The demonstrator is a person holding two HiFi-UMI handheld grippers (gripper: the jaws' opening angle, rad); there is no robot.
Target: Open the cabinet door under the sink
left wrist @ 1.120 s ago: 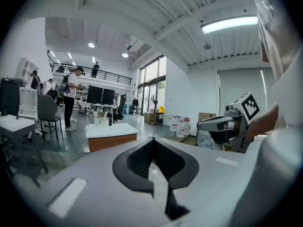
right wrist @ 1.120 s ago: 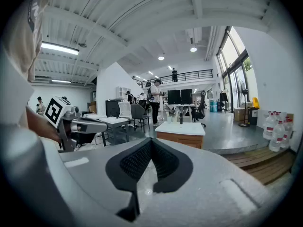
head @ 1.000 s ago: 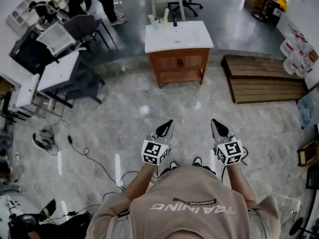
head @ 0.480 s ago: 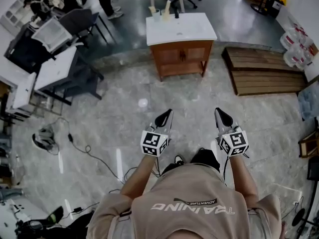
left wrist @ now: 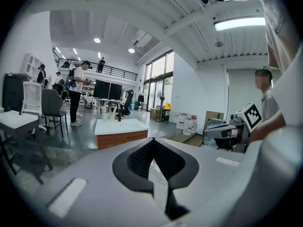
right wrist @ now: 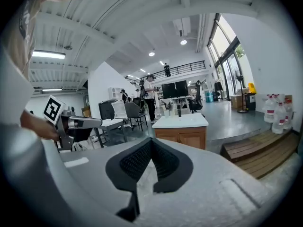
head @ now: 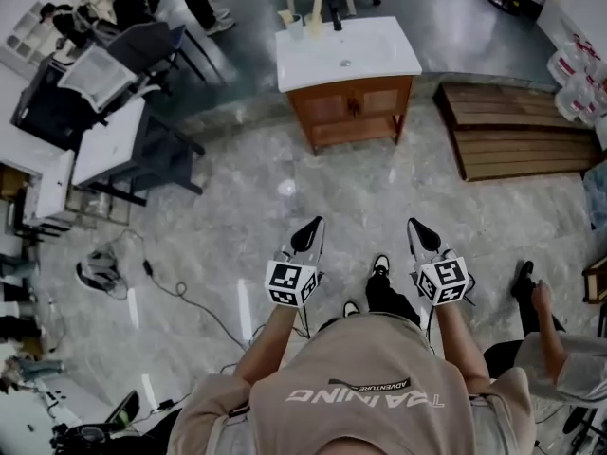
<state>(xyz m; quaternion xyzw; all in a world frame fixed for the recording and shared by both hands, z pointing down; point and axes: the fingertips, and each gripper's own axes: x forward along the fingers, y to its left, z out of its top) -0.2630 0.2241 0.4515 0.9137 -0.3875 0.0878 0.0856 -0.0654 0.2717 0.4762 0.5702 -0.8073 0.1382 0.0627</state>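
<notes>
The sink cabinet [head: 356, 112] is a brown wooden vanity under a white basin top [head: 346, 53], standing far ahead on the grey stone floor. Its two doors are closed. My left gripper [head: 311, 226] and right gripper [head: 415, 226] are held side by side, well short of it and pointing toward it. Both are shut and hold nothing. In the left gripper view the cabinet [left wrist: 122, 138] shows just beyond the left gripper [left wrist: 152, 141]. In the right gripper view the cabinet [right wrist: 184, 137] stands past the right gripper [right wrist: 151, 140].
Desks and chairs [head: 114, 131] crowd the left side. A low wooden platform [head: 517, 131] lies right of the vanity, with water jugs [head: 579, 83] behind it. Cables [head: 171, 287] trail on the floor at left. Another person [head: 545, 349] stands at the lower right.
I have walked forward, so the vanity sits a little nearer. Both grippers stayed shut and side by side. A second person has come into view at the lower right.
</notes>
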